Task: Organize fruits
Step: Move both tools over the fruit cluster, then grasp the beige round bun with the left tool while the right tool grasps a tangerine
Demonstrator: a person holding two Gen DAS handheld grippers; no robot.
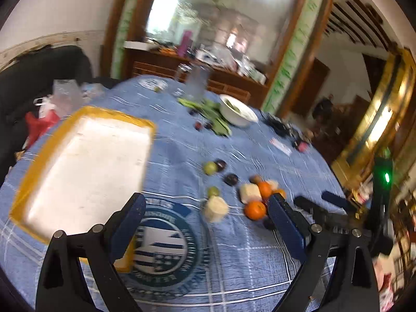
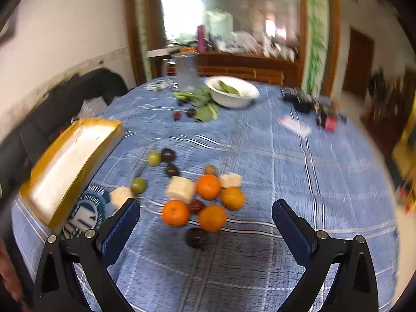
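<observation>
Nearby, both hand-held grippers gaping and empty, left point(image 1: 205, 213), right point(image 2: 205, 215), oranges point(image 2: 175, 213) clustered ahead, yellow-rimmed tray point(image 2: 85, 153) leftward, white bowl point(image 2: 231, 92) beyond.

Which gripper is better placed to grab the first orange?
Right, probably. The right gripper is open with the oranges lying directly between its fingers. The left gripper, also open, faces the tray side, with the fruit off toward its right finger.

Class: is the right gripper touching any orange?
Apart. The right wrist view shows the open right gripper above the cloth; its fingers flank the oranges with gaps.
</observation>
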